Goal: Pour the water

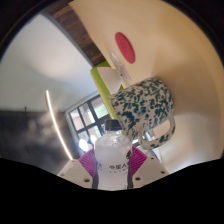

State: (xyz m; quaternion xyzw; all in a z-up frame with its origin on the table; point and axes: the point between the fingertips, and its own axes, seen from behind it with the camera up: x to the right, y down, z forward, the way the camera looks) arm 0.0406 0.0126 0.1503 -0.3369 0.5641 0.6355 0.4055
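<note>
The tongs [113,172] clamp a clear plastic bottle [113,160] with a white label, tipped toward a round green-speckled ceramic mug [143,107] just beyond. A pink disc [125,44] lies farther on the pale table [180,50].

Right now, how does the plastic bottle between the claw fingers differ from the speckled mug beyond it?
The bottle is clear, with a white label; the mug is white with green speckles. The bottle sits between the claw fingers; the mug lies beyond them. The mug has a handle; the bottle has none.
</note>
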